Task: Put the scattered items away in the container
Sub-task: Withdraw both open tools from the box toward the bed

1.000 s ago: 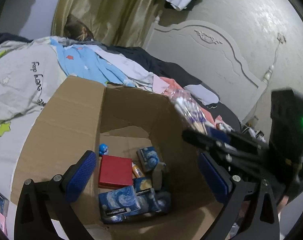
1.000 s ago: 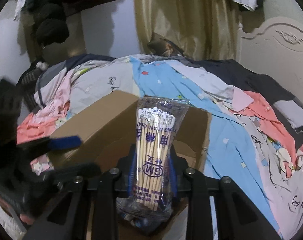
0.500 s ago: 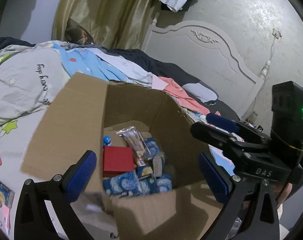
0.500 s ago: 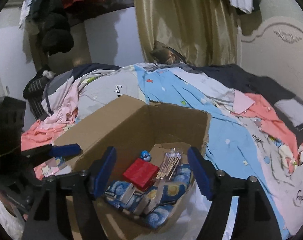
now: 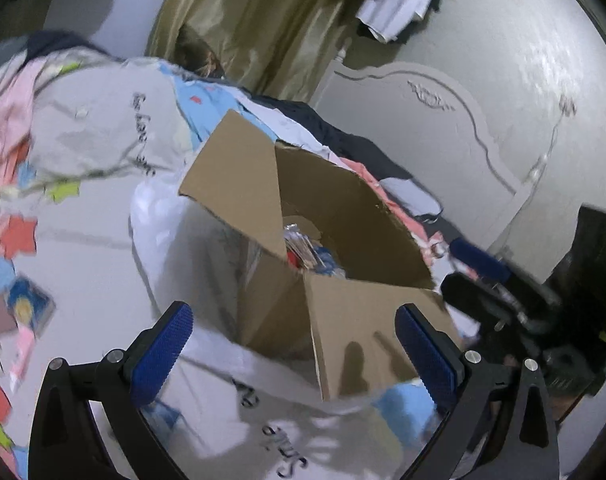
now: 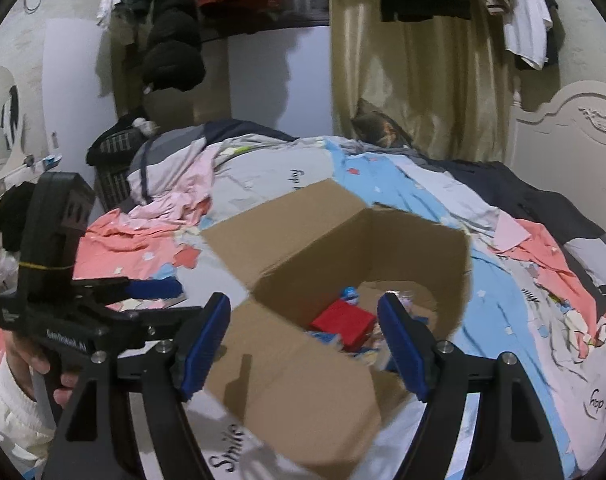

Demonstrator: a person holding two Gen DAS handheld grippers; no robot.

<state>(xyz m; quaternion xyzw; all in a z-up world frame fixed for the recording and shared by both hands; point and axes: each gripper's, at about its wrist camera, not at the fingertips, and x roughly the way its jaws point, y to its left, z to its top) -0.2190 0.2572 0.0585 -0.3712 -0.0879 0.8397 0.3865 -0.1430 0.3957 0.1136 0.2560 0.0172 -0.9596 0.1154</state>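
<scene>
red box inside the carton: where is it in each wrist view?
Left wrist: only a red sliver of the red box shows, mid-frame, behind the near flap edge of the cardboard carton.
Right wrist: red box in plain sight on the carton floor, right of centre, just left of the right-hand blue pad, beside a small blue ball.
Shared landmark: the carton's upright flap.

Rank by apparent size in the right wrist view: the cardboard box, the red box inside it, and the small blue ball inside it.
1. cardboard box, by far the largest.
2. red box.
3. blue ball, the smallest, though partly hidden.
</scene>
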